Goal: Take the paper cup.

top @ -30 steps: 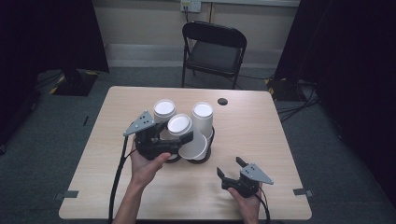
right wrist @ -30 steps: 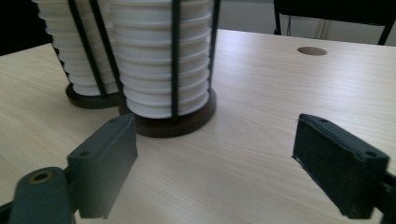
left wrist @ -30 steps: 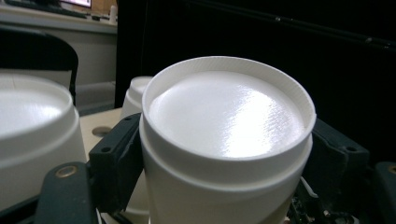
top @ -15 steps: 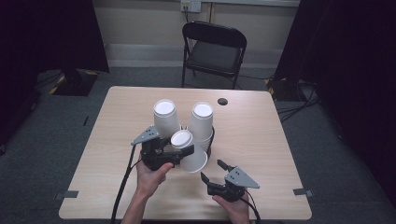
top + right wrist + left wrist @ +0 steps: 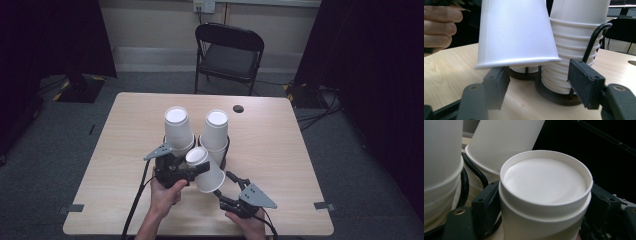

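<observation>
Held cup: a white paper cup [image 5: 204, 170], upside down and tilted, smooth matte wall, rolled rim, its flat round bottom ringed by a thin raised edge; it is lifted off the table.
Left gripper: the left gripper [image 5: 192, 169] is clamped on the held cup, one black jaw on each side of the narrow end near its bottom; in the left gripper view the cup bottom [image 5: 545, 181] lies right between the jaws.
Right gripper: the right gripper [image 5: 229, 186] has its jaws apart and holds nothing; the cup's wide rim [image 5: 517, 62] hangs just above and between its two black square pads.
Left stack: a stack of white cups [image 5: 178, 130], upside down and nested, just beyond the left gripper.
Right stack: a second stack of cups [image 5: 215, 134] beside the first; many rolled rims show as ridges [image 5: 570, 50] in front of the right gripper.
Holder: a dark round-based holder [image 5: 556, 96] with thin black wire loops carries both stacks.
Table: light wood-grain table [image 5: 310, 165], flat and matte.
Chair: black folding chair [image 5: 227, 52] behind the table, well apart from both grippers.
</observation>
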`<state>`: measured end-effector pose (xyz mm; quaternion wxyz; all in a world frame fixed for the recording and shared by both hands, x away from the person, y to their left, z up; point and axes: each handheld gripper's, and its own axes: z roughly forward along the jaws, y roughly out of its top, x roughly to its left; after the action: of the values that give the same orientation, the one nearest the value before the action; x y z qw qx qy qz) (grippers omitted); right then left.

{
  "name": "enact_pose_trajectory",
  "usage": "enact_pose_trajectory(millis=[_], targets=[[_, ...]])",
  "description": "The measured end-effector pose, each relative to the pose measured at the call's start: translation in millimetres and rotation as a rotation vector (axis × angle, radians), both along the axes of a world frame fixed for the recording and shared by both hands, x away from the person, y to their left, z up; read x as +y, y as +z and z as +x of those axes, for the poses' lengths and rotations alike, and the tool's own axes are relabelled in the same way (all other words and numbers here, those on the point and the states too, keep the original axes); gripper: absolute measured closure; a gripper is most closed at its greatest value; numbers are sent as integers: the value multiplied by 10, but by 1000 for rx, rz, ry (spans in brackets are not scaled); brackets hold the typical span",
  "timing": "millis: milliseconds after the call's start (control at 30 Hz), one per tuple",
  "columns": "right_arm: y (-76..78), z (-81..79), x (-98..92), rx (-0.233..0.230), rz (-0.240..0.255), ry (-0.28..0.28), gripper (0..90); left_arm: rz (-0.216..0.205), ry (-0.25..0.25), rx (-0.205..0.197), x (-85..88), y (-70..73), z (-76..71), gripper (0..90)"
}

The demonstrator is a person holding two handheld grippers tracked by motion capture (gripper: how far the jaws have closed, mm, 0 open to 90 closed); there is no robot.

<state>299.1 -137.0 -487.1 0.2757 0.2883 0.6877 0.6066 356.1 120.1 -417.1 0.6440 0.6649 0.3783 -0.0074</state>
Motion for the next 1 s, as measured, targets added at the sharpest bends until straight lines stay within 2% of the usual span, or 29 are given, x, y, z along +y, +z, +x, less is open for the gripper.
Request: enact_pose_trajectory(millis=[133,233,433,533,633,733,833,900,967,1000], targets=[[-13,2,27,-26,-15,14,396,-13,-20,36,-4,-32,11,223],[-19,12,49,-37,-24,17,431,-14,-34,43,-19,-38,-1,223],[-14,75,68,-69,-13,22,471,-35,-69,57,-84,-27,-48,223],[2,86,74,-95,-12,21,515,-64,-94,77,-101,-33,-48,223],[10,86,75,-124,4,18,568,-67,-99,75,-116,-33,-58,222],[14,77,74,-147,-2,6,627,-71,-106,72,-118,-36,-54,218],[22,68,48,-155,23,-2,698,-67,-102,66,-108,-31,-55,211],[32,68,18,-151,33,-8,754,-47,-92,51,-102,-24,-63,197],[43,68,-18,-150,60,-9,795,-46,-100,57,-96,-26,-60,183],[53,63,-32,-151,59,-12,801,-44,-95,54,-98,-27,-60,180]])
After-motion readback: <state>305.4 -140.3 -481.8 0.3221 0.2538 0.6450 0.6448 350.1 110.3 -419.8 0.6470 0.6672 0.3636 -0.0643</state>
